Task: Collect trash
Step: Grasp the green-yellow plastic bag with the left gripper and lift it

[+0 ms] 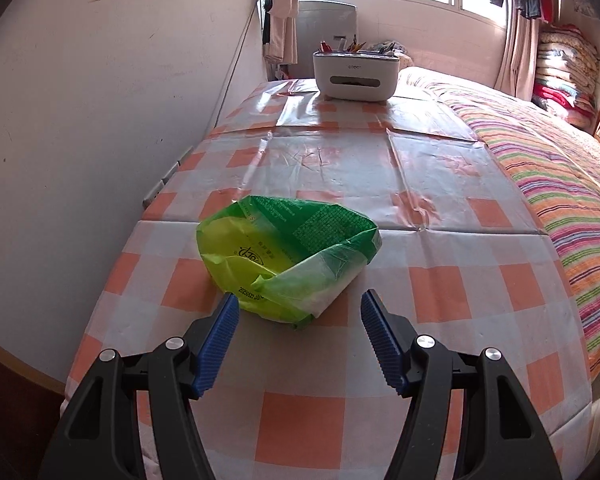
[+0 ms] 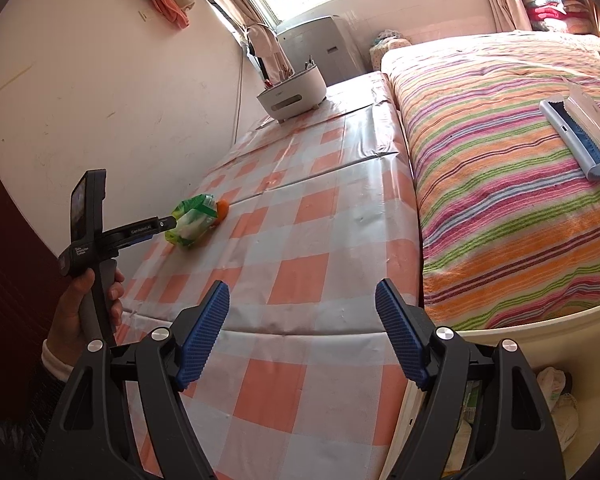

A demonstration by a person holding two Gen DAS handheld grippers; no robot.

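A crumpled green plastic wrapper lies on the orange-and-white checked table, near the wall side. My left gripper is open, and the wrapper's near end reaches just between its blue fingertips without the pads touching it. In the right wrist view the same wrapper sits at the tips of the left gripper, which a hand holds. A small orange thing shows just behind the wrapper. My right gripper hovers open over the table's near part with nothing between its fingers.
A white organiser box with pens stands at the table's far end. A bed with a striped cover borders the table's right edge, with a white-and-blue brush on it. A wall runs along the left. A bin with bags sits below, right.
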